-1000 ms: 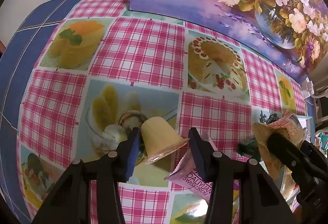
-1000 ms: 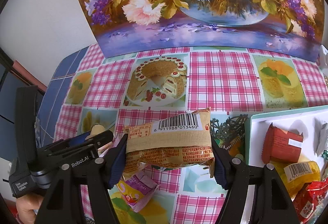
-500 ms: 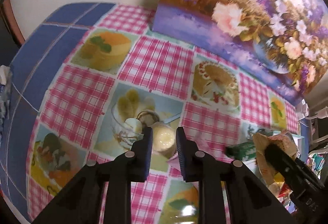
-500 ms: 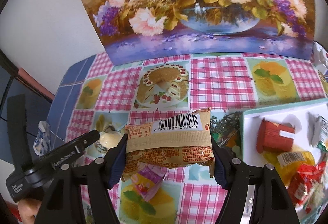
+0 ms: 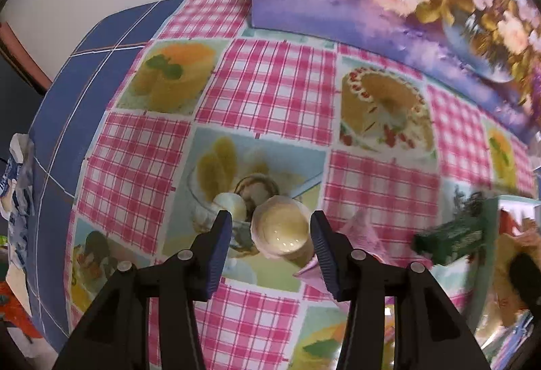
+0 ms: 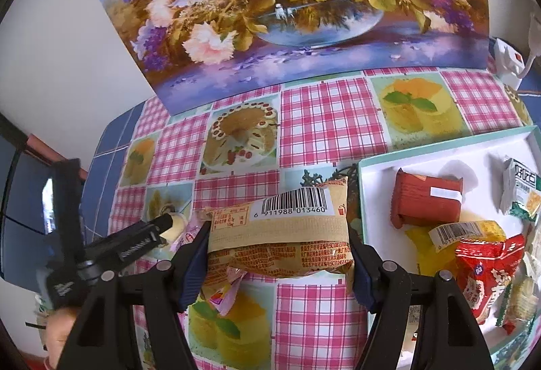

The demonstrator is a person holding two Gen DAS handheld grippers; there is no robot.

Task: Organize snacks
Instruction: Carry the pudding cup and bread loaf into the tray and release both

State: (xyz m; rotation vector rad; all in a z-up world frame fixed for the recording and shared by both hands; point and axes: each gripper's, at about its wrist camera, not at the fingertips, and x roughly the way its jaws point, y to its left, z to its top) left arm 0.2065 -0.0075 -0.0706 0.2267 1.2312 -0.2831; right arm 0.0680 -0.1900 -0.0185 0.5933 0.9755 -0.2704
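Right wrist view showed the surface (image 6: 331, 119), under a pink checked dessert-print cloth, with a white tray (image 6: 439, 150) at its right edge already carrying several snacks: a red-brown wrapped bar (image 6: 426, 201), a yellow packet (image 6: 436, 251), a red packet (image 6: 487, 272) and a white-green packet (image 6: 520, 190). So sorting looked well under way, not finished. The right gripper (image 6: 277, 245) held a tan wrapped cake (image 6: 280, 234) firmly between its jaws, up off the cloth just left of the tray's left rim; that one seemed next to go in.

Still outside the tray, toward the surface's left side, were a pale jelly cup (image 5: 282, 229), a pink sachet (image 5: 361, 234) just beside it and a green packet (image 5: 449, 239) near the tray's rim. The left gripper (image 5: 272, 245) had its jaws just opened again to a narrow gap around the jelly cup; neither pad clearly pressed it, so I judged it not gripped.

The tray's right and near parts were cut off by the lens edge, so its full load could not be counted. The green packet was blurred, its print unreadable. Part of the sachet lay hidden behind the right jaw of the left gripper.
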